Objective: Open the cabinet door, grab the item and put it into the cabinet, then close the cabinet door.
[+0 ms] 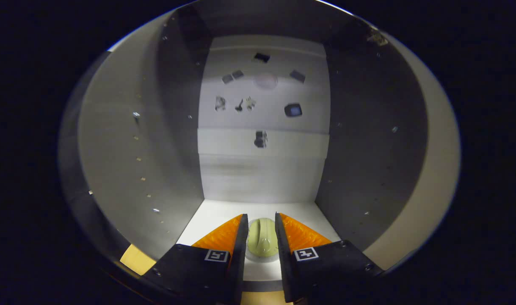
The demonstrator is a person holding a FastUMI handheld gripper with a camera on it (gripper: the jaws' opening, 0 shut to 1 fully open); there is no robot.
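Pale green item (262, 242) rests on white cabinet floor (215, 214)

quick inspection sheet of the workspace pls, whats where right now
surface: white cabinet floor, bare ahead of the tongs.
job's things: small pale green rounded plastic item sits between the two fingers, low over the floor; white cabinet interior with grey side walls and a pale back panel; door not judged.
clutter: small dark marks and holes on the back panel, too blurred to identify.
grippers: tongs inside the cabinet, both fingers close against the item's sides; real contact cannot be confirmed.
cables: nothing seen.
surroundings: rows of small shelf-pin holes on the left wall; tan strip at the cabinet's front edge.
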